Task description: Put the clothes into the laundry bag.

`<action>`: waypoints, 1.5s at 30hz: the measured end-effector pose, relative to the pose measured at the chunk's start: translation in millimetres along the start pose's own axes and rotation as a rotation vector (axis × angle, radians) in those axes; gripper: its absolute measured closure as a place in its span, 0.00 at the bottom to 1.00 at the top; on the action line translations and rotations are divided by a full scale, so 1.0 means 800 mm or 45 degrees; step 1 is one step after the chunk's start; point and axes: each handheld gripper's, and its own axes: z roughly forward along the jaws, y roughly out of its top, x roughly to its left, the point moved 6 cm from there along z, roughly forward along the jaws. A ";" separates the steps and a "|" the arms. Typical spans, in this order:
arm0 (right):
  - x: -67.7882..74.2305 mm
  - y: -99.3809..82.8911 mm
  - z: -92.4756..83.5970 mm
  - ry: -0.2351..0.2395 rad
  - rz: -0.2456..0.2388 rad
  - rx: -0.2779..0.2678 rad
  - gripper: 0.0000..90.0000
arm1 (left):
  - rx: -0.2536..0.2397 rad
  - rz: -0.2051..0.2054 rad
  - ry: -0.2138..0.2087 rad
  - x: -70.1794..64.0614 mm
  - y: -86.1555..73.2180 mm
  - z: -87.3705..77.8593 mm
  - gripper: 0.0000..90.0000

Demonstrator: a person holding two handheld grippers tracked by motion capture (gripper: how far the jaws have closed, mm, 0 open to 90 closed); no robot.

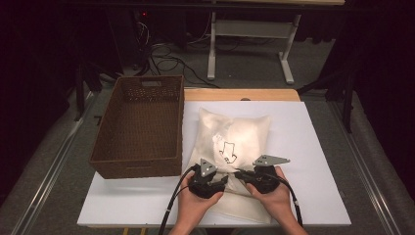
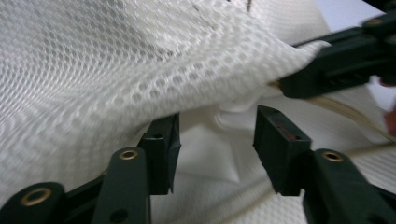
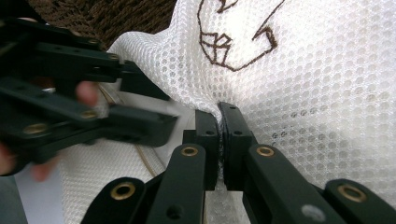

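Right gripper view: honeycomb-mesh white laundry bag [image 3: 303, 79], brown stitched motif; right gripper [image 3: 219, 126] pinches its edge. Left gripper [image 2: 215, 140] released, jaws apart, hands side by side.

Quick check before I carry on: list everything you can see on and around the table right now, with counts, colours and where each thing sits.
Mesh bag: one, white with a dark brown stitched outline, lying on the board right of the basket; its near edge is gathered at the grippers.
Basket: one, brown woven, on the board's left part, touching or nearly touching the bag's left side.
Board: one, white, covering the table.
Table edge: one, wooden, showing past the board's far side.
Frame: one, white metal, on the floor behind the table.
Cables: several, black, on the floor behind the basket.
Left gripper: one, black, jaws apart with bag fabric between them, pads not pressing.
Right gripper: one, black, shut on a fold of the mesh.
Hands: two, each holding a gripper at the near edge.
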 end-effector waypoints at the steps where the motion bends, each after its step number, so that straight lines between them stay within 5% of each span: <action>1: 0.000 0.000 0.000 0.000 0.000 -0.001 0.98 | 0.007 0.010 -0.010 -0.002 -0.003 -0.003 0.55; 5: 0.000 0.000 0.000 0.000 -0.001 -0.002 0.98 | 0.060 0.028 -0.058 -0.012 -0.015 -0.006 0.60; 9: 0.001 0.000 0.000 -0.002 -0.002 0.002 0.98 | 0.132 0.096 -0.055 -0.022 -0.024 0.010 0.81; 14: 0.001 0.000 0.000 0.005 -0.005 -0.002 0.98 | 0.166 0.079 -0.028 -0.023 -0.019 0.028 1.00; 20: 0.002 -0.001 0.002 0.006 -0.011 0.002 0.98 | 0.131 0.116 0.043 -0.019 -0.001 0.052 1.00; 23: 0.002 -0.002 0.001 0.005 -0.005 0.008 0.98 | 0.094 0.071 0.103 -0.007 0.006 0.060 1.00; 26: 0.002 -0.002 0.001 0.011 0.003 0.007 0.98 | 0.077 0.083 0.201 0.002 0.012 0.066 1.00; 30: 0.002 -0.002 0.001 0.010 0.009 0.018 0.98 | 0.062 0.029 0.237 0.010 0.016 0.069 1.00; 37: 0.002 -0.003 -0.001 -0.017 -0.012 -0.001 0.97 | 0.068 0.002 0.144 0.006 0.009 0.055 0.95; 45: 0.010 -0.003 -0.020 -0.025 -0.082 -0.067 0.70 | -0.010 0.061 0.077 0.005 0.002 -0.002 0.75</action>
